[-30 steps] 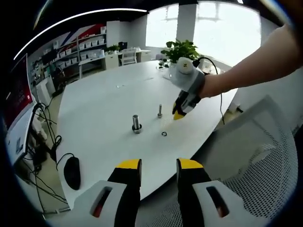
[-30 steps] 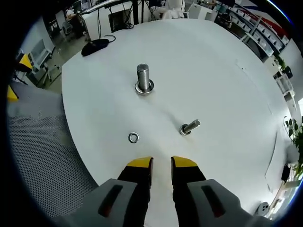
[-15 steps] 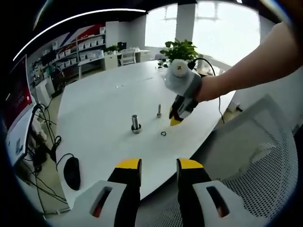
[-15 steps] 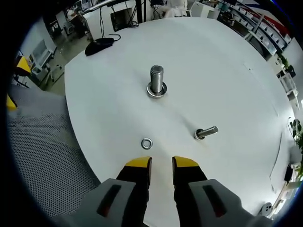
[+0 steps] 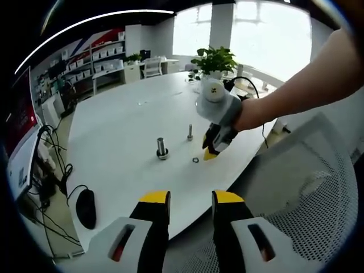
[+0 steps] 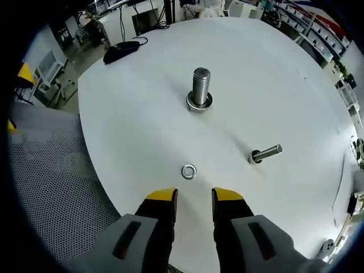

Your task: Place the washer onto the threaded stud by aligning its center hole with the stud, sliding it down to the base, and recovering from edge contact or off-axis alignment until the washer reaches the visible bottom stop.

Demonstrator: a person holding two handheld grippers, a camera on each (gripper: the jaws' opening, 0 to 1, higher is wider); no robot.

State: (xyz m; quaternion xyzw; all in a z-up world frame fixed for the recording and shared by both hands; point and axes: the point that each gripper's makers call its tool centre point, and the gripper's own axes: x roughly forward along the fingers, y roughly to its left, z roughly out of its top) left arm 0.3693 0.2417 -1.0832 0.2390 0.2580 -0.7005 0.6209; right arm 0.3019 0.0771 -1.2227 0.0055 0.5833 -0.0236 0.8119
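Right tongs (image 6: pixel 193 196) hang slightly parted, empty, just near the washer (image 6: pixel 189 171); two bolts (image 6: pixel 200 90) stand farther across the table (image 6: pixel 131 131).

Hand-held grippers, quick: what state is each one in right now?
Left hand-held gripper: open, holding nothing, back from the table.
Right hand-held gripper: open, empty, just above the washer lying flat on the table.

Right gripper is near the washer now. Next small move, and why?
Probably ease the right gripper forward and down so its jaws straddle the washer, then close. The washer lies flat on the white table just ahead of the open yellow tips, apart from both the large stud and the small stud, so nothing is gripped yet.
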